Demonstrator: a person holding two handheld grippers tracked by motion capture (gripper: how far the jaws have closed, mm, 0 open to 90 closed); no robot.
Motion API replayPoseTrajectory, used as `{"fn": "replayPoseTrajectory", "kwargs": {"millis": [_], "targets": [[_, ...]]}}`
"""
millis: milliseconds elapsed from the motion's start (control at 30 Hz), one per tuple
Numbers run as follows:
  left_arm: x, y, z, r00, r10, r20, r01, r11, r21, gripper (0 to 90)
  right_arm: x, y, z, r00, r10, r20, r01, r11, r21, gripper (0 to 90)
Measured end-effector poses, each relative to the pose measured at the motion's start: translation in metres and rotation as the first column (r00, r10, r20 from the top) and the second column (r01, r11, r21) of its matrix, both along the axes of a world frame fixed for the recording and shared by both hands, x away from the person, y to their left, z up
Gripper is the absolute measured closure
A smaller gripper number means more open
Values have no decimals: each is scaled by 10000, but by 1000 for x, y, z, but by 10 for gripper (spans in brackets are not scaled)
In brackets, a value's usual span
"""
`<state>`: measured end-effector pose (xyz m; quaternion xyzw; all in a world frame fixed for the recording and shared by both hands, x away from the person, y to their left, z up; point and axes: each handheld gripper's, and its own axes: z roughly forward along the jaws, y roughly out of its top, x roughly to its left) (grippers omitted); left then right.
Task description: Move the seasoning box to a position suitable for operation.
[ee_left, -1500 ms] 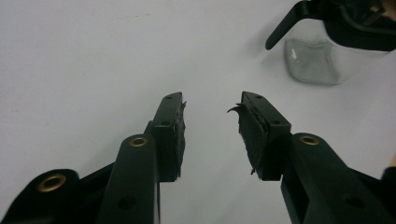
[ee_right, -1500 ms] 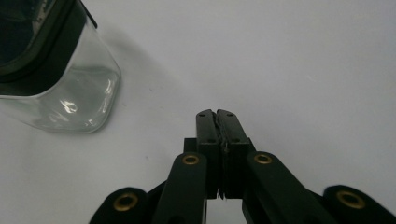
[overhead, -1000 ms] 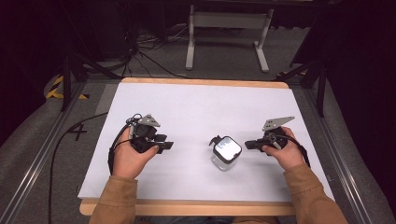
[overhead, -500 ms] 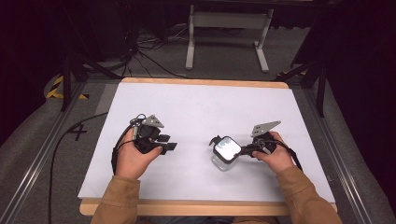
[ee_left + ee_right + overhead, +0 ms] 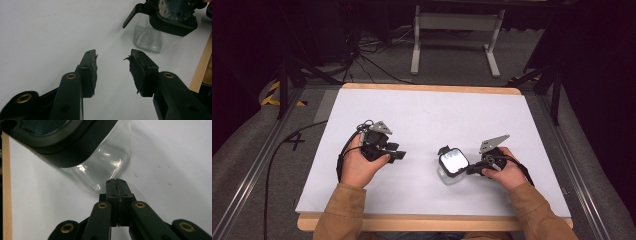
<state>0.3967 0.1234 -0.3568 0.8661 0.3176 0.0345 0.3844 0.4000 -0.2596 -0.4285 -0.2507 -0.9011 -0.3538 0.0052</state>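
White-topped bench [image 5: 427,120] with a light wood edge. Clear square plastic container with a black-rimmed lid and black side latch [image 5: 452,165] sits right of centre near the front edge. Right tool [image 5: 472,170], jaws pressed together with nothing between them, tips just beside the container's clear wall. Left tool [image 5: 398,155] well apart to the left, jaws spread, empty, pointing toward the container.

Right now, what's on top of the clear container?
A black-framed lid with a see-through pane sits on the clear container, a black latch tab jutting out at one side. Glare on the pane hides the inside; the walls show nothing obvious.
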Motion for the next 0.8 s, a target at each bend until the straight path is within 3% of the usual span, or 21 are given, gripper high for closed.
{"fn": "replayPoseTrajectory", "kwargs": {"millis": [267, 467, 667, 800], "targets": [[5, -12, 0, 9996, -288, -46, 287, 9993, -223, 596, -11, 7, -1, 9989, 470, -43, -470, 9989, -91, 900], [10, -23, 2, 9971, -765, -44, 764, 9969, -200, 611, -21, 15, -3, 9969, 788, -90, -790, 9966, -252, 900], [14, -34, 1, 9947, -1027, 4, 1027, 9943, -276, 631, -27, 19, -5, 9969, 785, -108, -787, 9967, -192, 900], [15, -41, 4, 9926, -1210, 86, 1212, 9918, -401, 670, -31, 17, 0, 9971, 743, 182, -743, 9972, 25, 900]]}}
